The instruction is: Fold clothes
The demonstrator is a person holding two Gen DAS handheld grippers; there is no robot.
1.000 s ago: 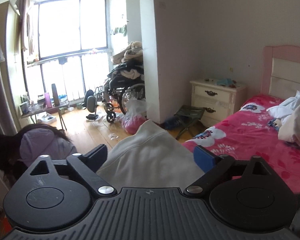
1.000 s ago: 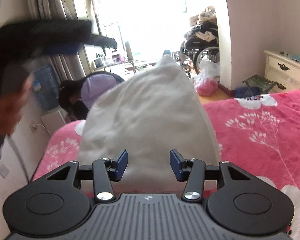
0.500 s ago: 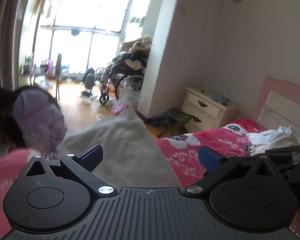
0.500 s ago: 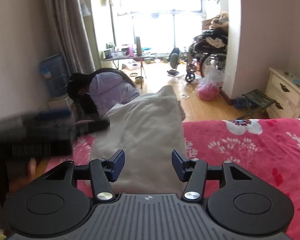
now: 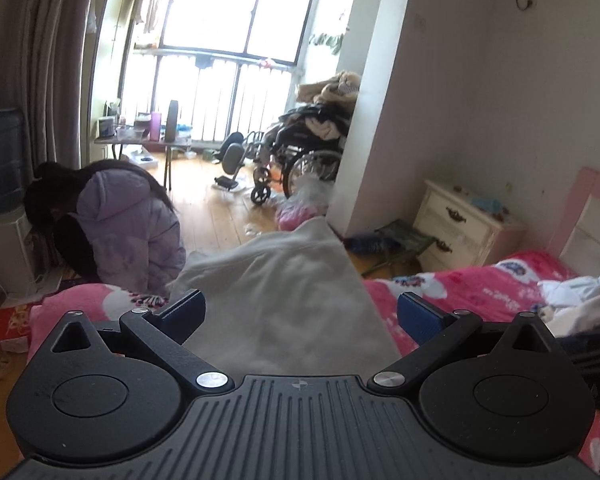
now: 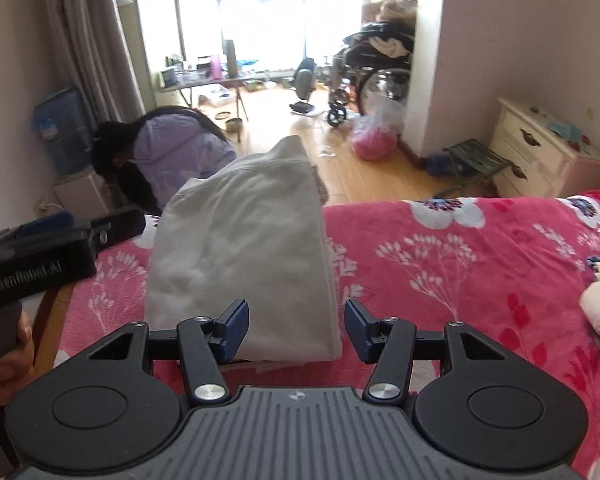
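A folded cream-white garment (image 6: 244,248) lies on the pink flowered bedspread (image 6: 460,264), its far end hanging over the bed's foot. My right gripper (image 6: 296,330) hovers above its near edge, open, with nothing between its blue pads. In the left wrist view the same garment (image 5: 288,300) lies ahead of my left gripper (image 5: 300,314), which stands wide open and empty above it. The left gripper's black body (image 6: 40,252), held in a hand, also shows at the left of the right wrist view. A heap of unfolded white clothes (image 5: 576,296) lies near the headboard.
A person in a lilac padded jacket (image 6: 172,152) crouches on the floor past the bed's foot. Beyond are a wooden floor, a wheelchair (image 6: 368,68) piled with clothes, a pink bag, a folding stool (image 6: 476,164), a cream nightstand (image 6: 540,152) and a water dispenser (image 6: 64,132).
The right gripper has risen away from the garment and its jaws have widened slightly. The left gripper has rolled and shifted, leaving the garment lying flat on the bed.
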